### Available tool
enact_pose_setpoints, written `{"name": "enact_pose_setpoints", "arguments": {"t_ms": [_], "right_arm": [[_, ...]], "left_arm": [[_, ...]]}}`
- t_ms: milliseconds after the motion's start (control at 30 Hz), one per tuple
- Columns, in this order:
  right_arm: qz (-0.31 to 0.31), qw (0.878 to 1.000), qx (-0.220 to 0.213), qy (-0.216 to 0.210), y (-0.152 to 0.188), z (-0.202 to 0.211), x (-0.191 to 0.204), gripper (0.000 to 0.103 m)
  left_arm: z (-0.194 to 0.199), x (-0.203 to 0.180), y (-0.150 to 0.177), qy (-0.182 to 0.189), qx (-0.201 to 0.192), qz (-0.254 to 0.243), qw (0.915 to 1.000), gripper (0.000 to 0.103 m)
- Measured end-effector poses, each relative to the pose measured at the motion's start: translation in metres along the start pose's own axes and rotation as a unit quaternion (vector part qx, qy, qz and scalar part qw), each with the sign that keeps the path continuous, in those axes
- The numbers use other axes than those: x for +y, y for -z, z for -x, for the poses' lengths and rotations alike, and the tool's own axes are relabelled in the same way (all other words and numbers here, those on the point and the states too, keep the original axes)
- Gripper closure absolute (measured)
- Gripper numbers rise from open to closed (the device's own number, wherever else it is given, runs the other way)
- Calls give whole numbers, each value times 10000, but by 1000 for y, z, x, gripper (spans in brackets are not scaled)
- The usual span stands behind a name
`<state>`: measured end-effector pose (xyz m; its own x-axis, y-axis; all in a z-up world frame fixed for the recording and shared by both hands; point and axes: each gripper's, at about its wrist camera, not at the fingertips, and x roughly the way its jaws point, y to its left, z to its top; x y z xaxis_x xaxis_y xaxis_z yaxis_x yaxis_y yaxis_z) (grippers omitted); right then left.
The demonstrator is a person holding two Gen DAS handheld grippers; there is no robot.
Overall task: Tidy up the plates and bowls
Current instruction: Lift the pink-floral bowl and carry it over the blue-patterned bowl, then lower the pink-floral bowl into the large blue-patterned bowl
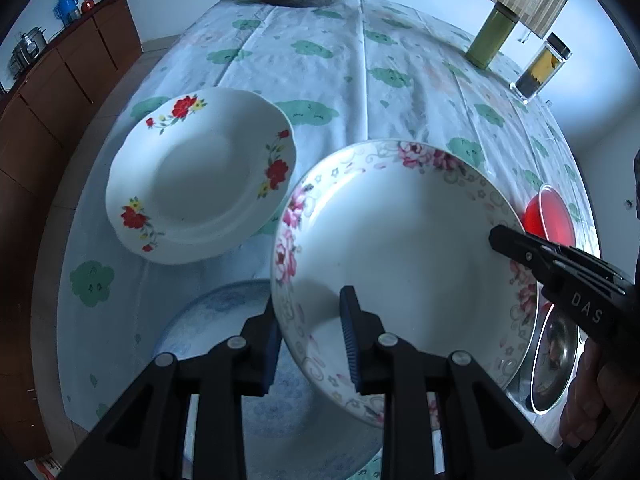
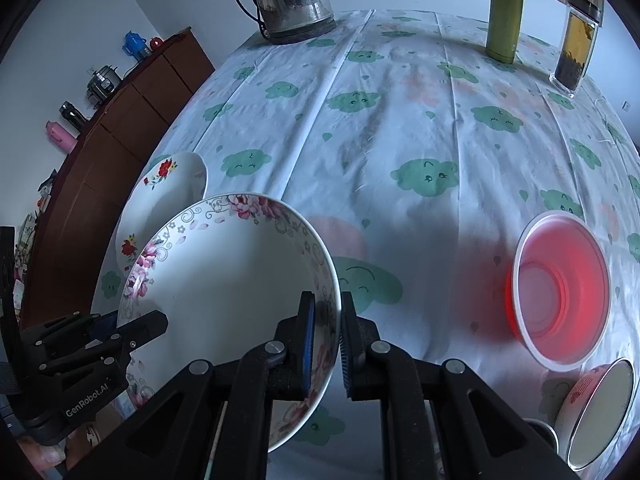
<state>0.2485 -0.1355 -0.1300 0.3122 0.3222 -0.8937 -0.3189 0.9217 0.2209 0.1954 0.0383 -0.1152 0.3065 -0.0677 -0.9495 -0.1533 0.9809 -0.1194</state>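
Left hand-held gripper (image 1: 312, 344): clamped on near rim of pink-flower plate (image 1: 400, 248), one blue ribbed pad on top, other pad under the rim, mostly hidden.
Right hand-held gripper (image 2: 324, 344): pinched on the same plate's opposite rim (image 2: 224, 280), jaws nearly together.
Plate: glazed white, round, shallow, pink peony band; held tilted above the surface (image 2: 400, 120) between both grippers.
Hidden/cut off: blue-patterned plate (image 1: 224, 312) under left gripper, mostly covered by plate and fingers.
Red-flower plate (image 1: 200, 176): scalloped rim, ahead-left of left gripper, flat on the surface.
Red cup (image 2: 560, 292): translucent plastic, right of right gripper, lying tipped.
Small bowl (image 2: 596, 408): lower right, cut by frame edge.
Surface cover: wrinkled white cloth, green cloud print.
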Motion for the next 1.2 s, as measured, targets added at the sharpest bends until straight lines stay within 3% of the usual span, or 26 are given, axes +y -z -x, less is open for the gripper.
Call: {"name": "enact_pose_setpoints", "arguments": {"t_ms": [1200], "right_arm": [[416,9990,47,-171,40,10,40,91]], "left_arm": [[22,30,43,-186,-68,272,9994,77]]}}
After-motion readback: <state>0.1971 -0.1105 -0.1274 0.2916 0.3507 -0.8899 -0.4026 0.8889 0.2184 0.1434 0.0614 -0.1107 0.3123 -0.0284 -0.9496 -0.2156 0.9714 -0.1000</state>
